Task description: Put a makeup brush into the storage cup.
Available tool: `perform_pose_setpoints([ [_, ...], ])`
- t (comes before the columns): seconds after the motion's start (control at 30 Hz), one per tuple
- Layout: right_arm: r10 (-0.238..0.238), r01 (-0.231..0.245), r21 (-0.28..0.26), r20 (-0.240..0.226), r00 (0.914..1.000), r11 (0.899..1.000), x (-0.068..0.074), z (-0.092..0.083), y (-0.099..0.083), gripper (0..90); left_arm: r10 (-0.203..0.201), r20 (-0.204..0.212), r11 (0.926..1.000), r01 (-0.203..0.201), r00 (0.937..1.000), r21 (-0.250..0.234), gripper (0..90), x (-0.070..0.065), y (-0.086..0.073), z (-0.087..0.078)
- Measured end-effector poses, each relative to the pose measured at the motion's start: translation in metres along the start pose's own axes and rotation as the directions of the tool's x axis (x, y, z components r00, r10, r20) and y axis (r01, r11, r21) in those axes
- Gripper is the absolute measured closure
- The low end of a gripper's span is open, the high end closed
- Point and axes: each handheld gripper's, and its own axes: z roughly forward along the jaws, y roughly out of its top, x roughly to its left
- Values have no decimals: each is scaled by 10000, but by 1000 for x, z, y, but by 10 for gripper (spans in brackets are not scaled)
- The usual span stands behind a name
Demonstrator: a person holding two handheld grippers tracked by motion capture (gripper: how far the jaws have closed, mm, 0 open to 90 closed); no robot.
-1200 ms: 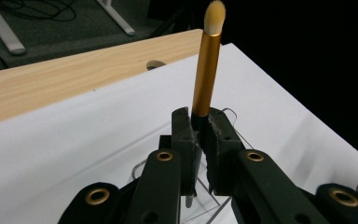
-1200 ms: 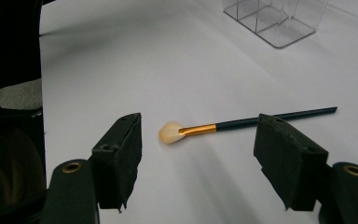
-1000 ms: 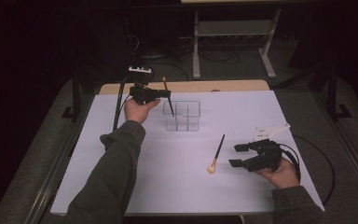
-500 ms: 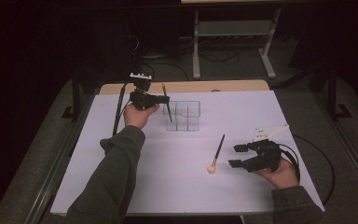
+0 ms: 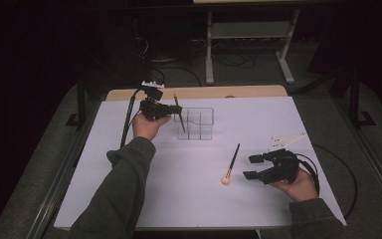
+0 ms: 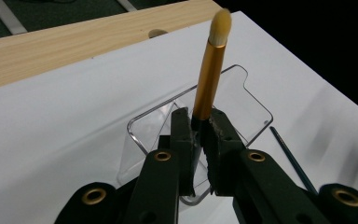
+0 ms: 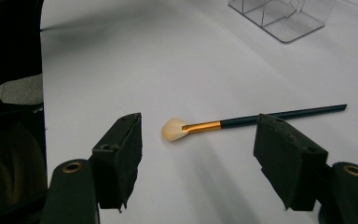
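My left gripper [image 5: 171, 110] [image 6: 199, 126] is shut on a makeup brush [image 5: 178, 108] [image 6: 209, 79] with a gold ferrule. The brush stands nearly upright, bristles up, and its dark handle slants down at the left side of a clear divided organizer [image 5: 201, 122] [image 6: 244, 95]. A second brush [image 5: 232, 163] [image 7: 242, 121], dark-handled with pale bristles, lies flat on the white sheet. My right gripper [image 5: 252, 167] [image 7: 200, 135] rests open just right of it, jaws wide on either side of the bristle end without touching it.
The white sheet [image 5: 129, 189] covers the table, with a strip of wooden tabletop [image 5: 204, 92] along the far edge. A metal stand [image 5: 248, 35] is on the floor behind. A cable [image 5: 340, 169] loops at the right edge of the sheet.
My left gripper has shifted slightly beside the organizer with the brush still in it. The right gripper and the lying brush have not moved.
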Motion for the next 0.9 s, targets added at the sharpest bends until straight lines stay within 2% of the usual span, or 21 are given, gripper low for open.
perform_pose_setpoints([
  [0.07, 15, -15, 16, 0, 10000, 10000, 0, 0, 0, 314, -139, -66, 9999, 140, 9999, 60, 792, 1, -1, -1],
  [0.17, -70, 70, 63, -36, 10000, 10000, 0, 2, 0, 314, -104, -204, 9999, 106, 9997, 104, 753, 3, -2, -4],
  [0.23, -77, 77, 72, -36, 10000, 9999, 1, 2, 0, 314, -148, -212, 9999, 149, 9997, 52, 753, 3, -3, -6],
  [0.27, -70, 70, 67, -37, 10000, 10000, 1, 2, 0, 314, -26, -276, 10000, 27, 9996, 66, 752, 3, -3, -7],
  [0.77, -16, 17, 53, -48, 10000, 10000, 0, 2, -1, 312, -201, -373, 9997, 195, 9991, -162, 708, 7, -3, -23],
  [0.9, -12, 12, 80, -37, 10000, 10000, 0, 3, 0, 311, -195, -413, 9998, 192, 9990, -76, 696, 9, -4, -26],
])
